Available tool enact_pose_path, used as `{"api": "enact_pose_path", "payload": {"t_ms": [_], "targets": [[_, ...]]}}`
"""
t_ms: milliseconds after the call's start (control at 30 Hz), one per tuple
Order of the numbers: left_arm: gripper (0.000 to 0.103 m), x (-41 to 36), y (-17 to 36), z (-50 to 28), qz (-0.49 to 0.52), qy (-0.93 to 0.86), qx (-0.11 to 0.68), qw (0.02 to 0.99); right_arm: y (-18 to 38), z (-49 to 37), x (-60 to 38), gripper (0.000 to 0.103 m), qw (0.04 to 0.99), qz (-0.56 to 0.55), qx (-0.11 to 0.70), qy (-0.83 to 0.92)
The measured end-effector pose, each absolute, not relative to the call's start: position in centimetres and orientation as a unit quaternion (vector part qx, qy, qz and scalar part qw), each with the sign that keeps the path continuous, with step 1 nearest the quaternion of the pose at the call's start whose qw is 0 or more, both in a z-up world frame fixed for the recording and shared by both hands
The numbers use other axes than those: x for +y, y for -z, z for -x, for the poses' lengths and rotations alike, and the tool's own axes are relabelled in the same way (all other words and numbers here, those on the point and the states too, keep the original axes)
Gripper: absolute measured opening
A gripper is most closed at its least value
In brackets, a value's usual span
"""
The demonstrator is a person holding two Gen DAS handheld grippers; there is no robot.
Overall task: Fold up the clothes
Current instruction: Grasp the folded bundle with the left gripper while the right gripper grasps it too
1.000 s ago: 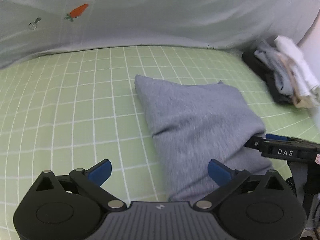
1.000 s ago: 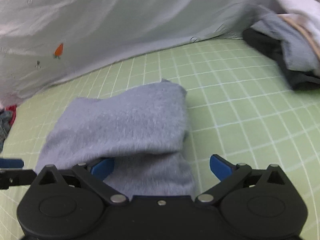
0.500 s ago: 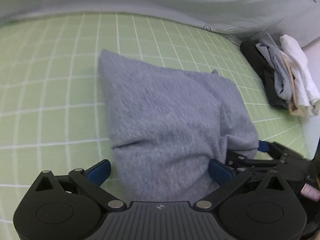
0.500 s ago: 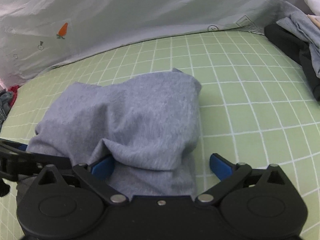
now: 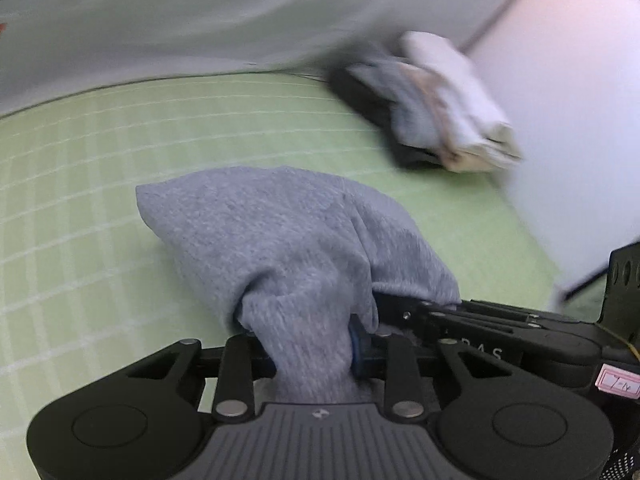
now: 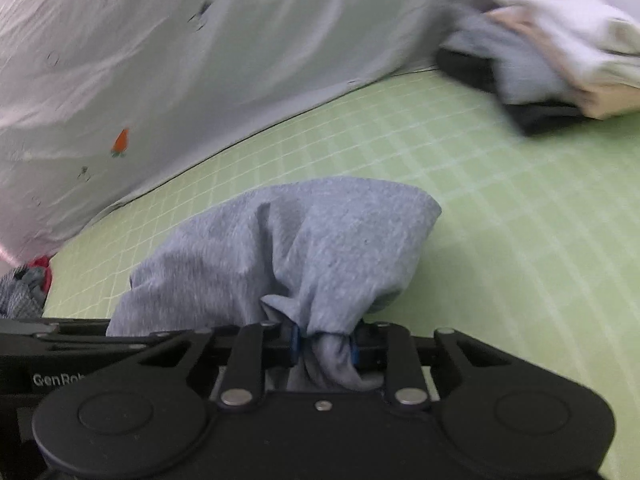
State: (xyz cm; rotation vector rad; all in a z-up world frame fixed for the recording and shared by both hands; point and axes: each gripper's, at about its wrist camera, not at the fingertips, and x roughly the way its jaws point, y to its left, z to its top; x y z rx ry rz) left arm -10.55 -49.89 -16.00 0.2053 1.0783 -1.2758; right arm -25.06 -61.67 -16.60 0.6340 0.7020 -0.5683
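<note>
Heathered grey jersey, soft and finely flecked, makes up the folded garment [image 5: 280, 236] that both tools grip at its near edge while its far end bulges in a rounded hump over the green sheet [image 5: 100, 184]. Jaws of the left gripper [image 5: 308, 354] are closing with a thick rope of the knit bunched between the blue pads, the cloth gathered into deep creases just above them. Those of the right gripper [image 6: 324, 346] are closing as well, pinching a narrower twisted wad of the same fabric, which fans upward into vertical pleats. Both tools are matte black plastic with ribbed housings and silver rivets, and they sit close side by side, each visible at the edge of the other's view. Underneath lies a pale green bedcover ruled with a white grid. Behind it hangs a smooth, faintly rippled light-grey cloth [image 6: 240, 60] printed with a small orange carrot [image 6: 121, 142]. Toward the far right corner rests a blurred stack of folded clothes [image 5: 432, 108], black at the bottom, then grey, beige and white.
</note>
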Motion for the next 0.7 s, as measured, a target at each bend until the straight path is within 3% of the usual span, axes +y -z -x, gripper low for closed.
{"api": "enact_pose_path", "payload": {"t_ms": [333,700], "targets": [[0.03,-56.9,14.7,20.8,-0.135,0.643,0.46,0.597,14.7,38.4,-63.0,0.023,0.815,-0.332,0.298,0.371],[0.03,-74.2,13.5,32.0,-0.126,0.613,0.526,0.576,12.7,51.0,-78.5,0.023,0.798,-0.349,0.325,0.37]]}}
